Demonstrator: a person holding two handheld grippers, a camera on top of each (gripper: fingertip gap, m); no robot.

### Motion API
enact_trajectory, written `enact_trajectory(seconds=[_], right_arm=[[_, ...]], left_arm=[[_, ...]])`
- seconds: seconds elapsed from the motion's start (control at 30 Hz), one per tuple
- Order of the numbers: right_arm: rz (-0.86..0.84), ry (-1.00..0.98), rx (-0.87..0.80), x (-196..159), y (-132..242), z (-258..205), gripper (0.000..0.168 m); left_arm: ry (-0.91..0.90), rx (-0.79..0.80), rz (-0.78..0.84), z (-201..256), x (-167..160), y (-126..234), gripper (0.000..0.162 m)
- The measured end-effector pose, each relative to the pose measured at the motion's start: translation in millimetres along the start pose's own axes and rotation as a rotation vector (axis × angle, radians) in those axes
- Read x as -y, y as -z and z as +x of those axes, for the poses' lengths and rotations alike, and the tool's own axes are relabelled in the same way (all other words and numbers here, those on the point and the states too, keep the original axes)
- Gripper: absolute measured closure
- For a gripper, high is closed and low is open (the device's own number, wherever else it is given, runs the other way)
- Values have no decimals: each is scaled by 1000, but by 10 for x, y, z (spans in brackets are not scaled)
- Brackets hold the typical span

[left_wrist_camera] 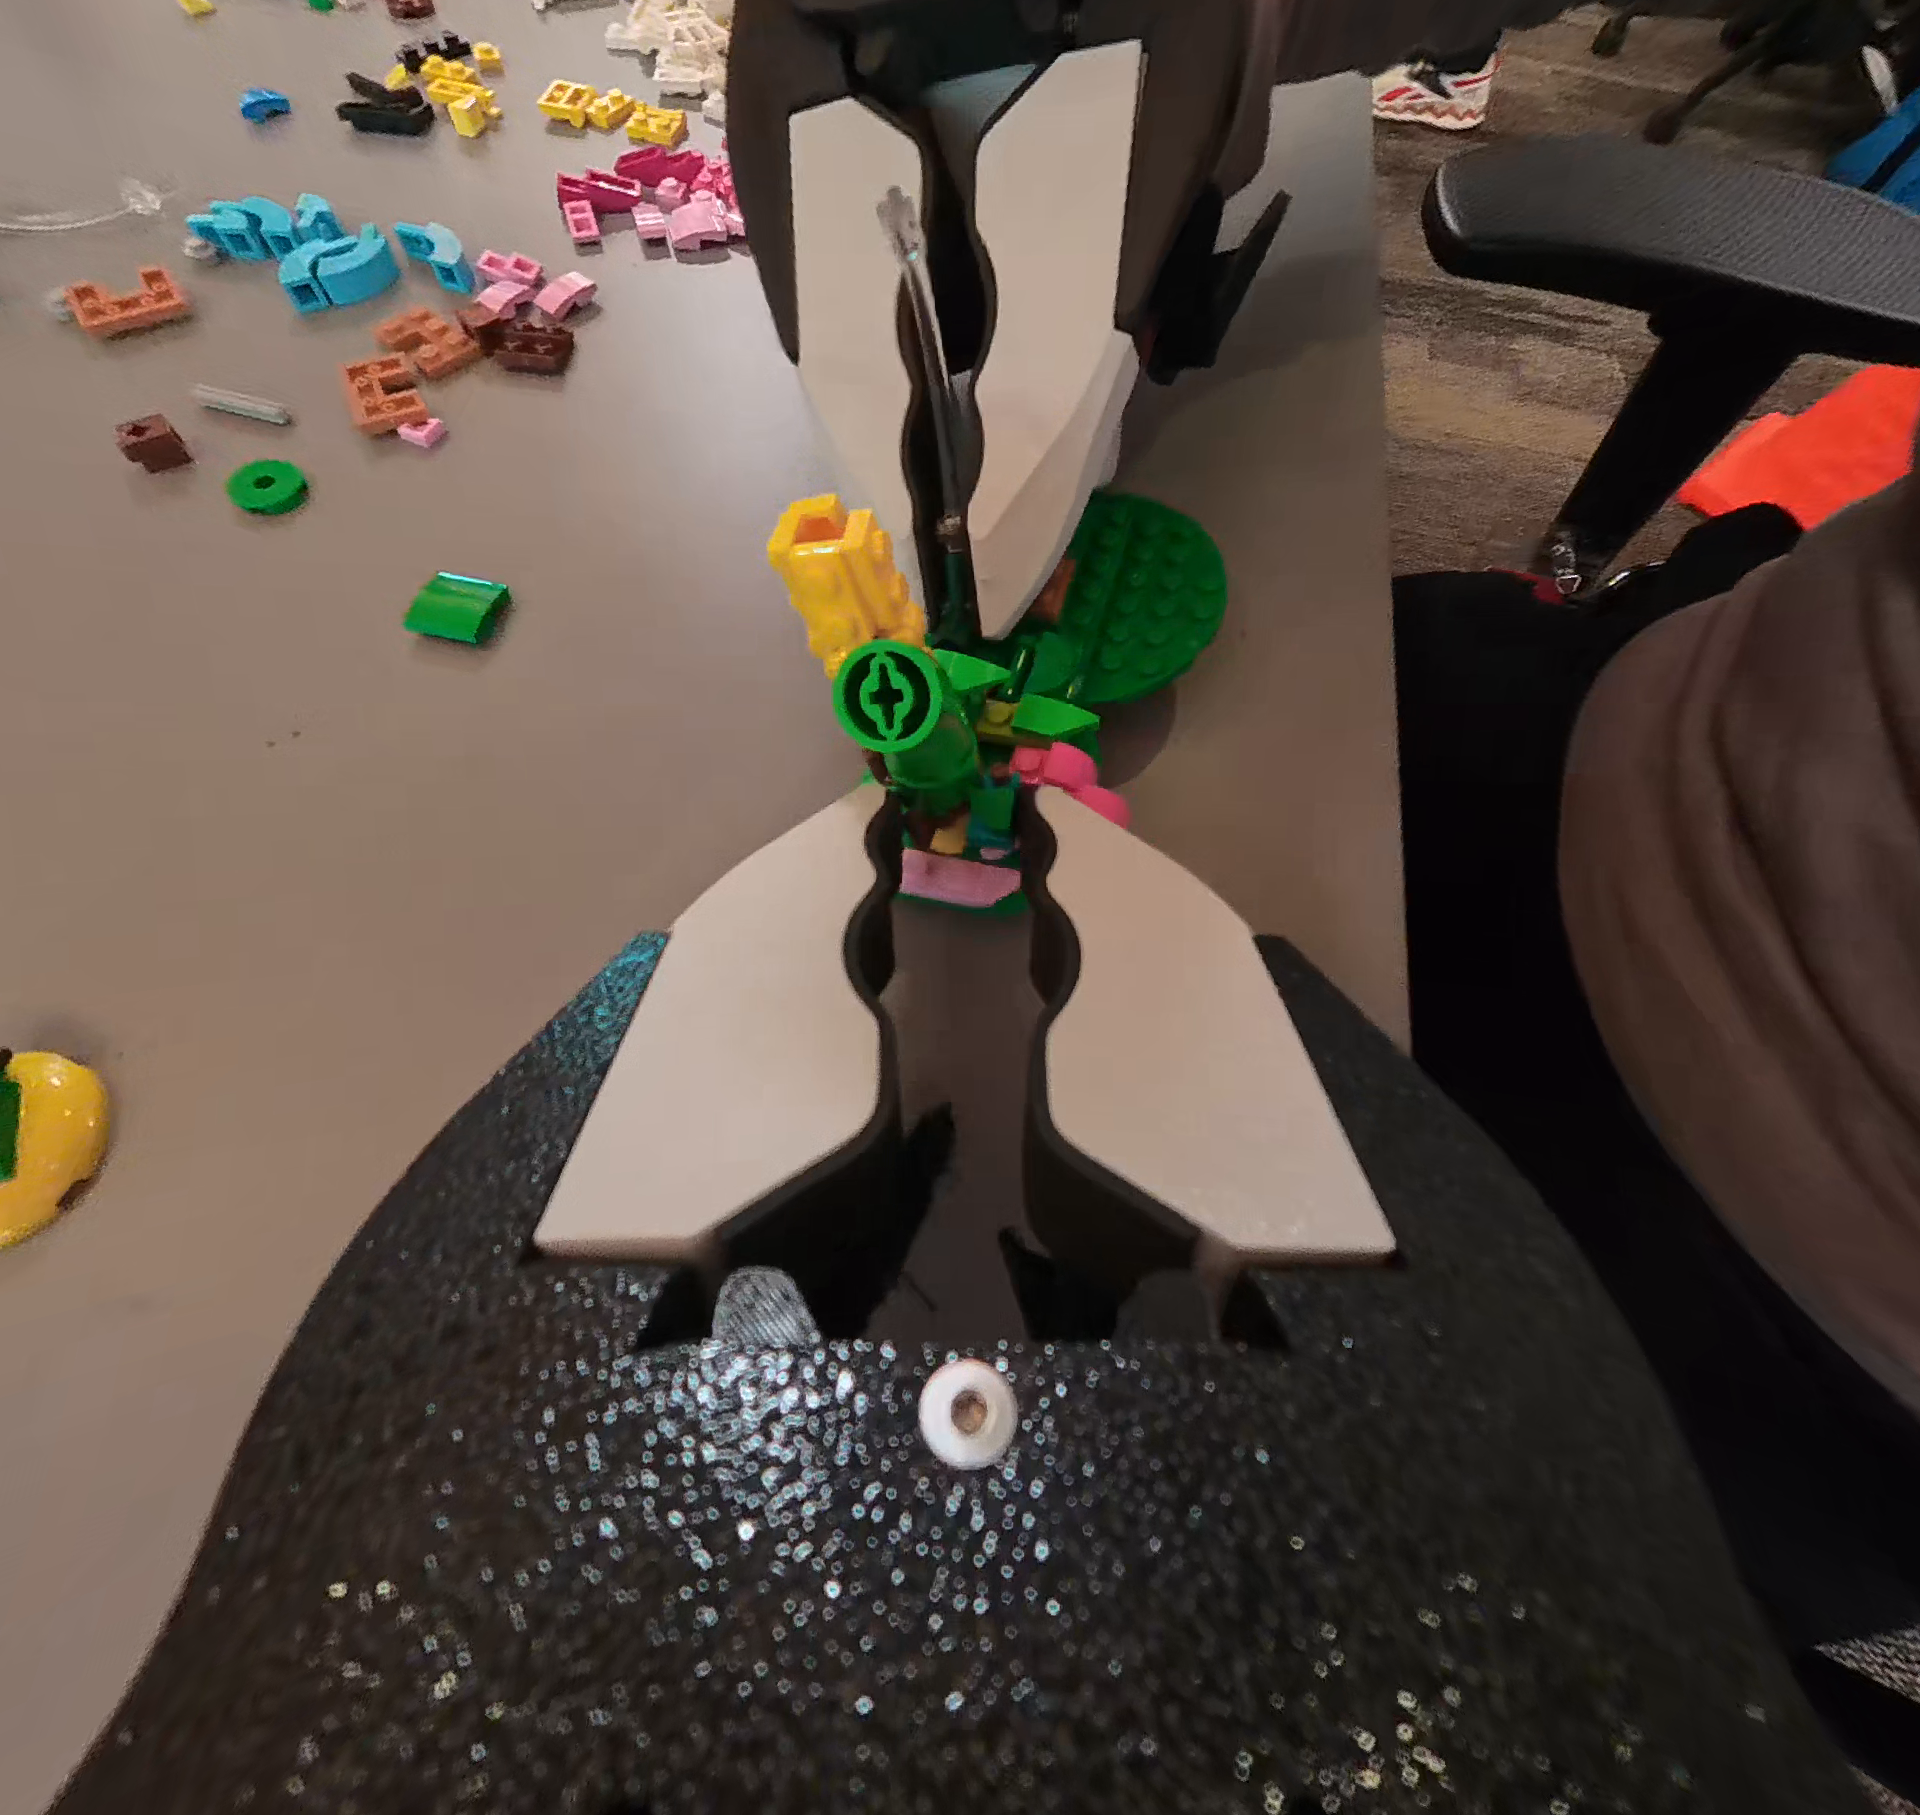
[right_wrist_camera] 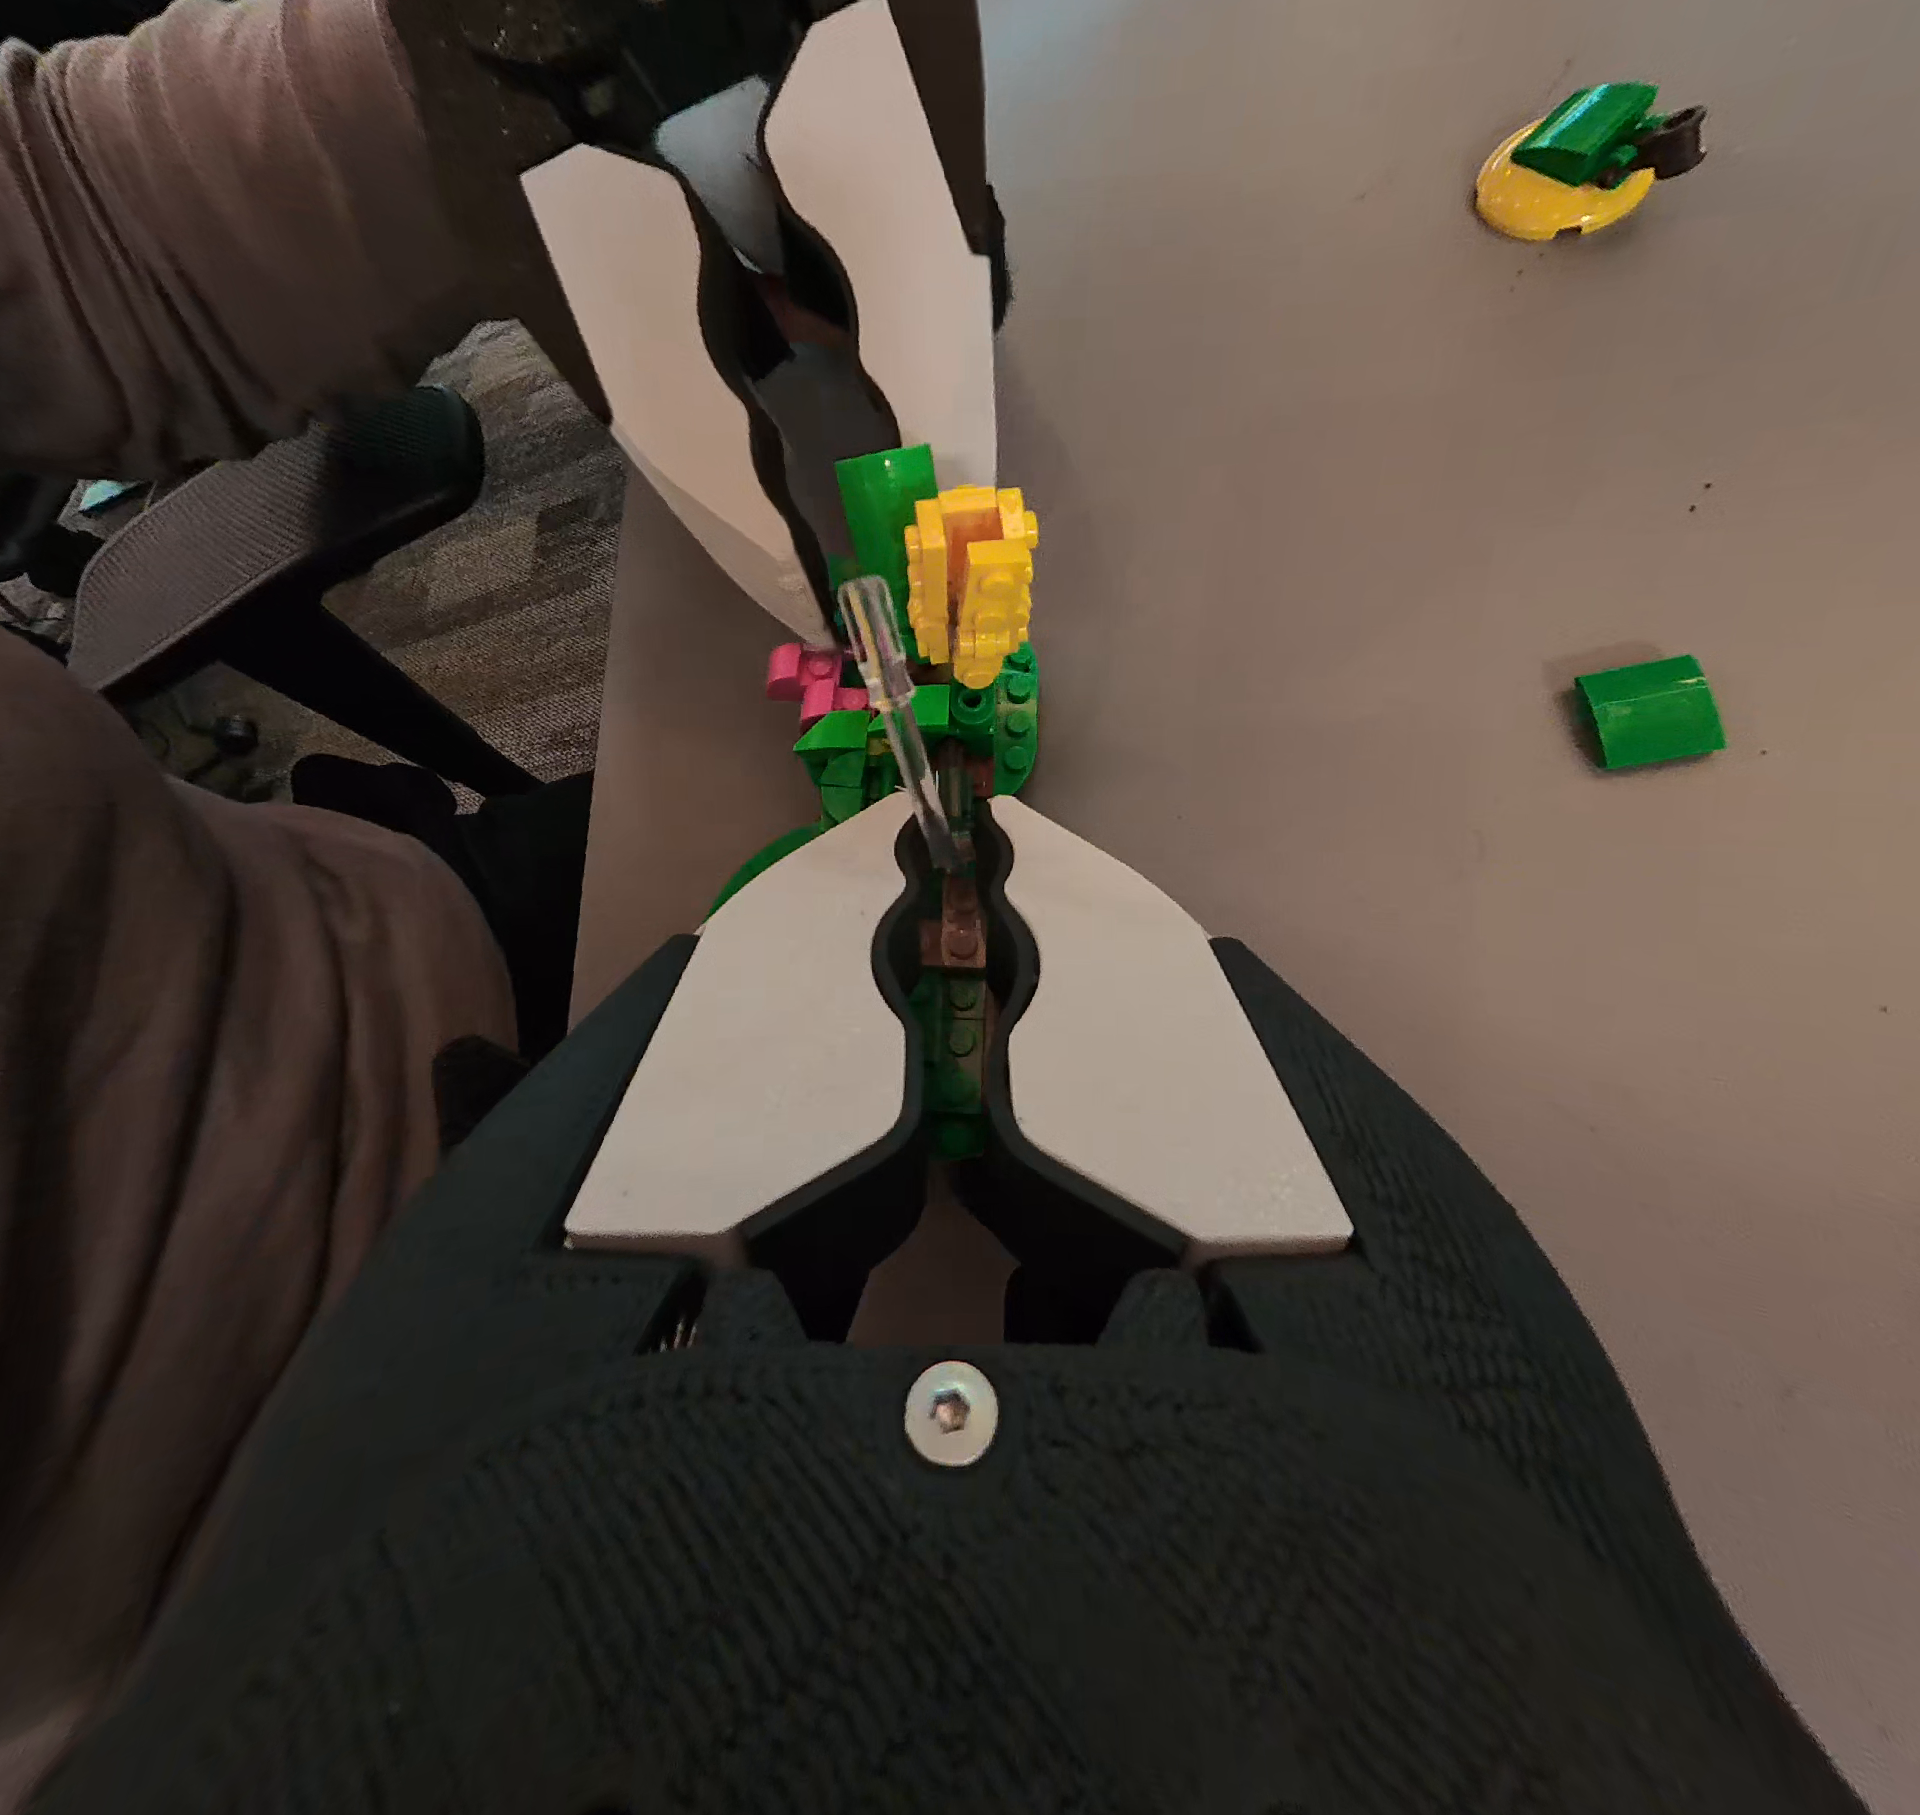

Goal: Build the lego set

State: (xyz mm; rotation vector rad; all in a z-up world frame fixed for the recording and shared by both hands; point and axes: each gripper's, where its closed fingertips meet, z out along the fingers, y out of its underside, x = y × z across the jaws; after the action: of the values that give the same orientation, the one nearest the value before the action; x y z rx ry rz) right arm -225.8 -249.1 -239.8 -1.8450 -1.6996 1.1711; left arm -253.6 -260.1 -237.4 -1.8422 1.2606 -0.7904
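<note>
Lego flower model (left_wrist_camera: 935, 726) stands near the edge of a grey table (left_wrist_camera: 623, 830) in the left wrist view, with loose bricks (left_wrist_camera: 436, 155) in many colours scattered across the far left, a green curved brick (left_wrist_camera: 457, 606) nearer, and a yellow dome piece (left_wrist_camera: 47, 1142) at the left border; an office chair (left_wrist_camera: 1662, 248) and patterned carpet lie beyond the table's right edge. The left gripper (left_wrist_camera: 951, 809) has its fingers narrowly parted around the model's lower green and pink part, seemingly clasping it. Opposite, the right gripper (left_wrist_camera: 961, 560) comes down from above, pinching a thin clear rod (left_wrist_camera: 920, 311). In the right wrist view, the model (right_wrist_camera: 935, 685) with its yellow blossom (right_wrist_camera: 971, 586) sits just past the right gripper (right_wrist_camera: 951, 815), whose nearly closed fingers grip the clear rod (right_wrist_camera: 894, 695) above the brown and green stem. The left gripper (right_wrist_camera: 821, 581) reaches in from the top, touching the model's pink side. A brown sleeve (right_wrist_camera: 208, 1038) fills the left; the green curved brick (right_wrist_camera: 1650, 713) and yellow dome piece (right_wrist_camera: 1558, 176) lie well apart on the table (right_wrist_camera: 1351, 934).
</note>
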Motion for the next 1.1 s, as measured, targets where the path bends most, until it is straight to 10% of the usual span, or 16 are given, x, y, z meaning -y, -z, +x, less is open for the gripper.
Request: enact_trajectory(seconds=[1.1], right_arm=[[-91, 216, -118, -38, -23, 36, 163]], left_arm=[[-86, 48, -69, 2, -66, -68, 142]])
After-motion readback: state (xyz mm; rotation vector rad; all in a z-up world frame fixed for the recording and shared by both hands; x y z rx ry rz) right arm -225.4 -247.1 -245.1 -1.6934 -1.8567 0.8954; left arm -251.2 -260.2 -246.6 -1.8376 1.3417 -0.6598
